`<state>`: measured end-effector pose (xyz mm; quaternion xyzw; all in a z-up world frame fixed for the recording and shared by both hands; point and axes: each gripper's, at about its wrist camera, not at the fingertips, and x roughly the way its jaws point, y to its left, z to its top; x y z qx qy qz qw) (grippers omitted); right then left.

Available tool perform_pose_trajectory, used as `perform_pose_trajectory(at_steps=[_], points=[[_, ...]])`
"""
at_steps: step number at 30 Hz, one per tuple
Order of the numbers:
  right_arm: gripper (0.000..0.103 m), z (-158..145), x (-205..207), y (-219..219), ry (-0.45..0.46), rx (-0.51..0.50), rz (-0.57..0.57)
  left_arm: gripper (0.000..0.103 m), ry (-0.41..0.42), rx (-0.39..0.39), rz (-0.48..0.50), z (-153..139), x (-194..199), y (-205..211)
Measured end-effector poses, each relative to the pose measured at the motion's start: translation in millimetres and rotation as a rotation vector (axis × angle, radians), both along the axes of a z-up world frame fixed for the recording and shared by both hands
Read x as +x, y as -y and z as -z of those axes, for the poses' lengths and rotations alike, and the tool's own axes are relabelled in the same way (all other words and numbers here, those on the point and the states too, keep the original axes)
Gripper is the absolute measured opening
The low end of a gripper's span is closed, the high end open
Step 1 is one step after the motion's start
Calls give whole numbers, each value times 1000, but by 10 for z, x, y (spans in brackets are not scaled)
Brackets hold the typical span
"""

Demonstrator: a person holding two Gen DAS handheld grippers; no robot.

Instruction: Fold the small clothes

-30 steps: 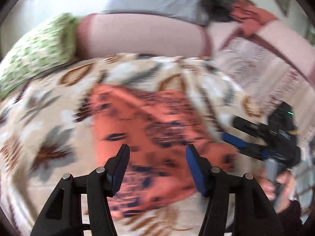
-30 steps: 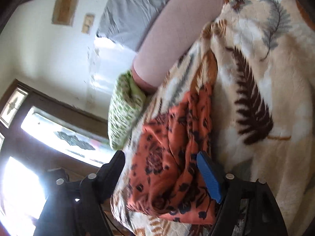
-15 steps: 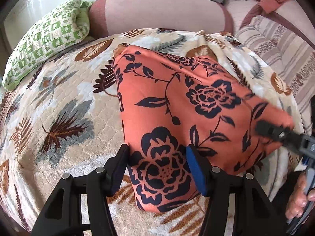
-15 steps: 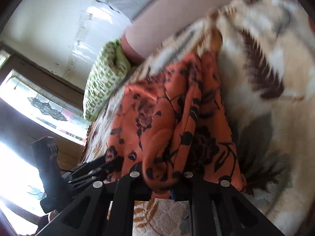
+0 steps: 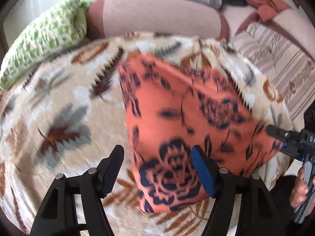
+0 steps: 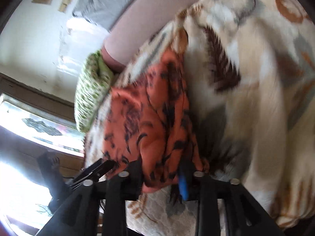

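1. The orange floral garment point(image 5: 177, 122) lay spread on the leaf-print blanket point(image 5: 65, 102) covering the bed, below the pink bolster point(image 5: 157, 17) and to the right of the green checked pillow point(image 5: 43, 37).

2. Half a second earlier the left tool point(image 5: 157, 169) had straddled the garment's near corner more narrowly; by this moment its jaws were opening, standing wide with the cloth between them but no pad pressing on it. The corner rested flat on the blanket.

3. The right tool point(image 6: 161, 179) sat at the garment's right-hand edge, the side away from the pillow. It had been clamped tight on a bunched fold a half second before. Now its jaws were opening, with orange cloth still gathered between them; blur hid whether the pads still gripped.

4. Both tools loosening at once suggested the garment had just been laid down and let go, a placing or smoothing step ending rather than a fold in progress.

5. The cloth near the right tool remained rumpled in the right wrist view, so that edge likely needed flattening before the next fold could be made cleanly.

6. A hand point(image 5: 299, 186) on the right tool's grip showed at the frame's right edge, beyond the garment.
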<state>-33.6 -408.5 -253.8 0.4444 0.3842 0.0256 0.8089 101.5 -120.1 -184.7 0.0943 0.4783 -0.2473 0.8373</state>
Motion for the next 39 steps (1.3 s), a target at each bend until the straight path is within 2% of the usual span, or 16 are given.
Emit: perform_pose_trajectory(at_steps=[1, 2, 4, 7, 8, 9, 13, 15, 16, 18, 22, 24, 26, 32, 34, 39], points=[[46, -99, -18, 107, 24, -19, 48, 72, 17, -3, 0, -58, 42, 4], [68, -193, -21, 190, 45, -37, 90, 72, 33, -1, 0, -117, 127, 31], [71, -350, 116, 301, 80, -74, 127, 72, 46, 25, -8, -145, 318, 105], [54, -497, 610, 185, 57, -127, 30, 72, 49, 59, -28, -92, 626, 263], [38, -482, 800, 99, 36, -134, -2, 72, 36, 64, -35, -36, 734, 309], [35, -419, 1045, 22, -7, -130, -33, 72, 14, 77, -54, 42, 867, 352], [35, -81, 1557, -117, -141, -86, -92, 72, -39, 97, -96, 264, 1126, 446], [34, 211, 1705, -187, -249, -88, -96, 72, -57, 126, -105, 380, 1182, 489], [34, 314, 1737, -169, -260, -66, -86, 73, -77, 147, -112, 467, 1211, 515], [31, 396, 1789, -108, -251, -39, -85, 84, -114, 194, -129, 665, 1305, 559], [33, 270, 1676, 4, -227, 39, -64, 87, -176, 166, -168, 712, 1417, 524], [35, 60, 1480, 10, -171, 5, -69, 87, -170, 158, -187, 619, 1371, 487], [34, -118, 1289, -11, -123, -24, -85, 87, -137, 145, -183, 488, 1253, 449], [35, -460, 534, -171, -43, -89, -115, 87, 56, 93, -109, -60, 576, 238], [35, -527, 371, -265, -33, -128, -125, 87, 87, 86, -109, -143, 421, 173], [35, -469, 204, -497, -36, -118, -157, 87, 115, 95, -87, -279, 20, 64]])
